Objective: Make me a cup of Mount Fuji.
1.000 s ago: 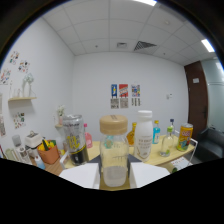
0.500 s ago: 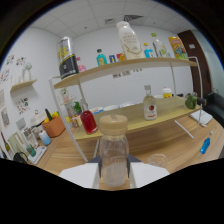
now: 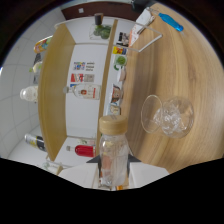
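Note:
My gripper [image 3: 112,174] is shut on a clear bottle [image 3: 113,152] with a tan cap [image 3: 111,124]; its white fingers [image 3: 82,172] press on both sides of the lower body. The whole scene appears rolled about a quarter turn, so the bottle is held tipped sideways. Just beyond the cap and to its side stands a stemless glass [image 3: 167,116] filled with ice cubes on the wooden table [image 3: 165,55]. The cap is on the bottle and sits close to the glass rim without touching it.
A two-tier wooden shelf [image 3: 52,85] with several bottles, among them a red one [image 3: 85,149] and a clear one [image 3: 82,91], stands behind the table. A blue tool [image 3: 171,22] lies at the table's far end near a wire rack [image 3: 147,35].
The gripper has rolled about a quarter turn with the bottle and dropped toward the table. The glass of ice has come into view beside the cap.

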